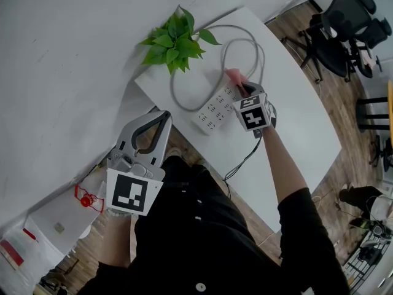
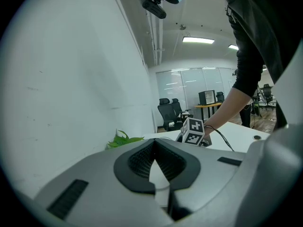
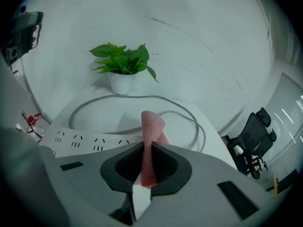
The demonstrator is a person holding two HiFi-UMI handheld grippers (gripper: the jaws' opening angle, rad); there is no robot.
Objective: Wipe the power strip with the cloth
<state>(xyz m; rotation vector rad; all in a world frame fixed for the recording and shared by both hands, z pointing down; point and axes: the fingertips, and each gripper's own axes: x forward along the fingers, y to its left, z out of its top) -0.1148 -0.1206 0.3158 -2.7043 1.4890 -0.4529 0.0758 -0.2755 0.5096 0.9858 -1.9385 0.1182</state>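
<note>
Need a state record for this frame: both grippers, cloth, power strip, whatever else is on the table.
left gripper: shut, empty, held apart from the strip
right gripper: shut on cloth, at one end of the strip
cloth: pink, pinched between the jaws, free end sticking up
power strip: white, lying flat on table
cable: grey, looped beyond the strip
plant: green, white pot, far corner by the wall
cloth-strip contact: cannot tell

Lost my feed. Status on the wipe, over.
Right gripper shut on pink cloth, at power strip. Left gripper shut, empty, held clear. Cable loops behind, nothing blocking.
</note>
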